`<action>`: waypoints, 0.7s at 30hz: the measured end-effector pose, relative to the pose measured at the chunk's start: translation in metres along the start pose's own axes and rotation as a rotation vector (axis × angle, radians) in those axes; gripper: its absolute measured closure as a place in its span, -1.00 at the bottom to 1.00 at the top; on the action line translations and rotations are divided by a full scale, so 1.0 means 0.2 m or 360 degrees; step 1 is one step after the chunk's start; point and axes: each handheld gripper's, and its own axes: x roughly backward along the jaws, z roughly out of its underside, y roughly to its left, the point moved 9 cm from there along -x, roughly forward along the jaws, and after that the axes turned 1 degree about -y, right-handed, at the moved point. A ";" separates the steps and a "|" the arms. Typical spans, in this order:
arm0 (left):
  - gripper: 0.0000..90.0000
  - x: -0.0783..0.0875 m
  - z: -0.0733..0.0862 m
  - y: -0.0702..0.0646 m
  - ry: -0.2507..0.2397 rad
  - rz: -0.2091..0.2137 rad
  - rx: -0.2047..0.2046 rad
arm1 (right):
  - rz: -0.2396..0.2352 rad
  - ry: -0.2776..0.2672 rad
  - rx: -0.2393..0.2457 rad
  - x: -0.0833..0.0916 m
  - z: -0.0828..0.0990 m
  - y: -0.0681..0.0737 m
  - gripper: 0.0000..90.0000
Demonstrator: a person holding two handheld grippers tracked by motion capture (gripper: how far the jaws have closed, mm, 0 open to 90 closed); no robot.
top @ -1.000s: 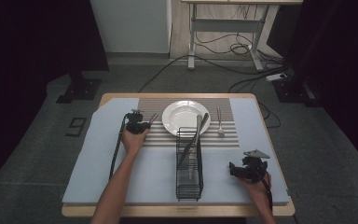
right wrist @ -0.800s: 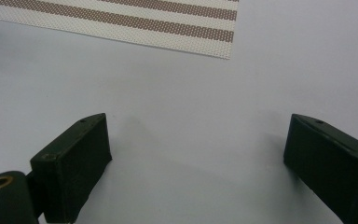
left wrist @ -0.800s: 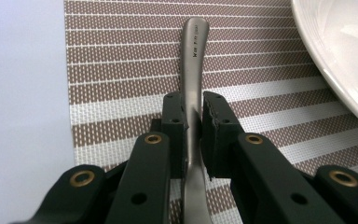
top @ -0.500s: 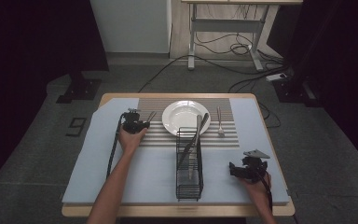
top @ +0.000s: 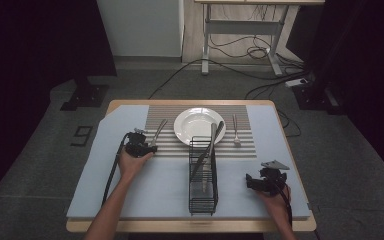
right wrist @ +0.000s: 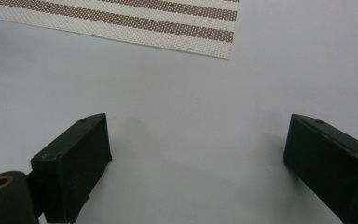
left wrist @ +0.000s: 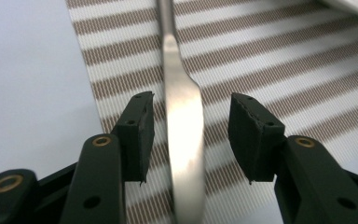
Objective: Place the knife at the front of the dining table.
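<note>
A metal utensil (top: 158, 132) lies on the striped placemat (top: 240, 149), left of the white plate (top: 199, 125). My left gripper (top: 142, 143) sits at the near end of its handle. In the left gripper view the handle (left wrist: 182, 140) runs between the pads (left wrist: 139, 126) with a gap on each side. The left gripper (left wrist: 192, 101) is open, and its jaws have just been opening. My right gripper (top: 260, 181) rests at the near right of the blue mat. Its jaws stand wide open (right wrist: 199, 122) over bare mat.
A black wire rack (top: 203, 195) stands in the middle of the mat with long utensils (top: 213, 142) leaning in it. A fork (top: 235, 131) lies right of the plate. The blue mat (top: 155, 190) covers the wooden table. Cables trail on the floor beyond.
The left gripper has opened, letting go of the utensil. It has drawn back along the handle toward the near edge. The right gripper has stayed still.
</note>
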 end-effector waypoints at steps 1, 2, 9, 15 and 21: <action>0.18 0.00 0.01 -0.02 0.0001 -0.0005 -0.0019 | 0.0000 0.0000 0.0000 0.00 0.00 0.00 -0.85; 0.19 0.01 0.01 -0.03 0.0002 -0.0005 -0.0031 | 0.0000 0.0000 0.0000 0.00 0.00 0.00 -0.85; 0.34 -0.01 0.02 -0.07 -0.0024 -0.0072 -0.0083 | -0.0001 -0.0002 0.0003 0.00 0.00 0.00 -0.85; 0.56 -0.01 0.01 -0.05 -0.0052 -0.0080 -0.0061 | -0.0001 -0.0002 0.0002 0.00 0.00 0.00 -0.85; 0.58 -0.03 -0.02 -0.06 -0.0075 -0.0059 -0.0005 | -0.0001 -0.0002 0.0003 0.00 0.00 0.00 -0.85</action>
